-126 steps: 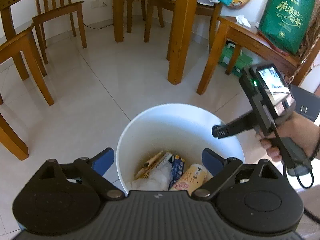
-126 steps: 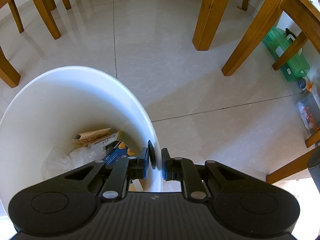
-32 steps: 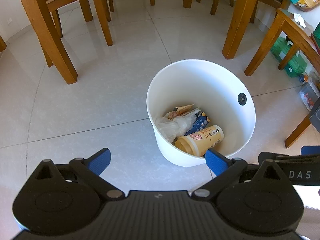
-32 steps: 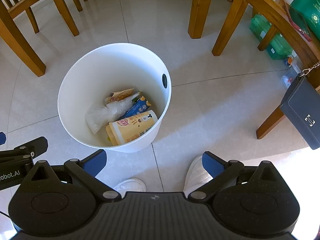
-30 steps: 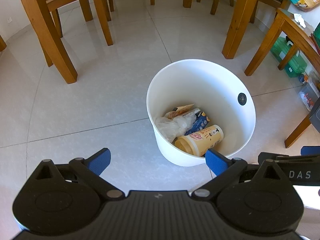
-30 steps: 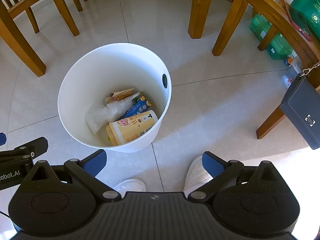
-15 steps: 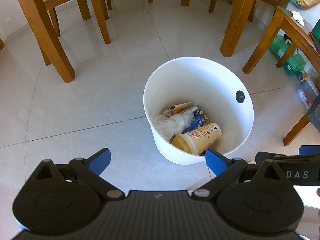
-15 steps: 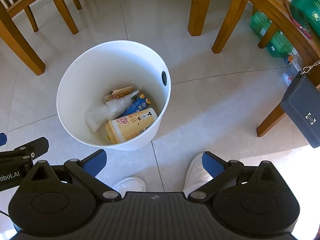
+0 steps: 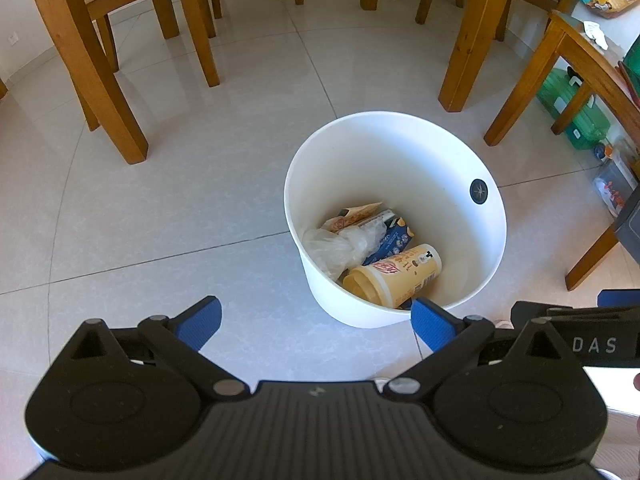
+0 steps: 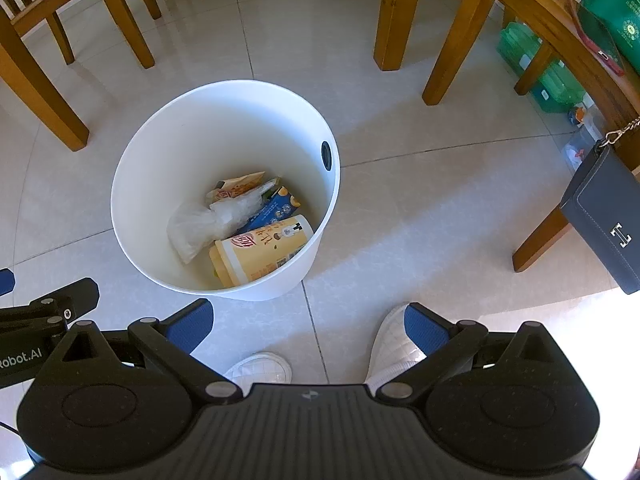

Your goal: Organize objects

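Observation:
A white round bin [image 9: 400, 136] [image 10: 132, 152] stands on the tiled floor. Inside lie a yellow drink cup [image 9: 394, 276] [image 10: 260, 250] on its side, a crumpled clear plastic bag [image 9: 336, 246] [image 10: 204, 220], a blue carton [image 9: 394, 238] [image 10: 276, 206] and a tan snack wrapper [image 9: 352, 216] [image 10: 240, 184]. My left gripper [image 9: 316, 320] hovers above the floor just before the bin, open and empty. My right gripper [image 10: 308, 320] is open and empty too, held above the bin's near side. A small black disc [image 9: 478, 191] [image 10: 326, 155] sits on the bin's inner wall.
Wooden chair and table legs [image 9: 120, 120] [image 10: 394, 20] ring the floor. A green crate [image 9: 576, 112] [image 10: 540, 72] sits under the right bench. A dark purse [image 10: 608, 216] hangs at right. The person's white shoes [image 10: 392, 344] stand by the bin.
Both grippers have drawn back and up from the bin. The right gripper, earlier shut on the bin's rim, has let go and opened. In the last second the views shifted only slightly.

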`<act>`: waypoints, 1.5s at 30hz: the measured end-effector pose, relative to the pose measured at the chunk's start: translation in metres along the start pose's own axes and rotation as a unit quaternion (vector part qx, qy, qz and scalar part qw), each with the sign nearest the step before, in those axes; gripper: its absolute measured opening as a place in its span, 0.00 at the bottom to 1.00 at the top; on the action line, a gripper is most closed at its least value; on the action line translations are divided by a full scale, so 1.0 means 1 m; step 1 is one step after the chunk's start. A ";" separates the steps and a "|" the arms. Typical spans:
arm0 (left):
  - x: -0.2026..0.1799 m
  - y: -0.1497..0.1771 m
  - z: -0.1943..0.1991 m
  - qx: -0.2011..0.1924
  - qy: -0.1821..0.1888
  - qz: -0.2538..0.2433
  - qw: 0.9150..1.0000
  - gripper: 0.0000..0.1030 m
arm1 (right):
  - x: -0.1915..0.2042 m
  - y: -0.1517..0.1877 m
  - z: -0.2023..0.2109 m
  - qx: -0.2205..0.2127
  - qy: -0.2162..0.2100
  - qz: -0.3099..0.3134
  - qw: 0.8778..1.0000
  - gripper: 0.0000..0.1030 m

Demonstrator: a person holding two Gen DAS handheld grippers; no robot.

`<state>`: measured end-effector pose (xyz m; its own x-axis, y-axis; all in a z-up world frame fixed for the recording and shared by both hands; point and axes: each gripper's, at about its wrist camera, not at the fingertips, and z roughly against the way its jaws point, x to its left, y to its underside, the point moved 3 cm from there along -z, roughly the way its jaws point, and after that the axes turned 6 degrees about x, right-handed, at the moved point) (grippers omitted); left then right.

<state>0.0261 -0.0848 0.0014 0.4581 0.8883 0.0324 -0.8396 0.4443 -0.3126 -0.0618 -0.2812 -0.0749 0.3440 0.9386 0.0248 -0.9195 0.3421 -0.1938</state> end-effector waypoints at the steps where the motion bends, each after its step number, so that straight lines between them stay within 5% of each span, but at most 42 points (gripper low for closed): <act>1: 0.000 0.000 0.000 0.001 0.000 0.000 1.000 0.98 | 0.000 0.000 0.000 0.000 0.001 0.000 1.000 1.00; 45: 0.003 0.000 -0.002 0.006 0.008 0.008 1.000 0.98 | 0.005 -0.003 -0.002 0.004 0.003 -0.002 1.000 1.00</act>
<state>0.0278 -0.0826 -0.0008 0.4501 0.8929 0.0118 -0.8497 0.4323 -0.3020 -0.0569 -0.2781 -0.0763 0.3497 0.9367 0.0194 -0.9192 0.3470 -0.1863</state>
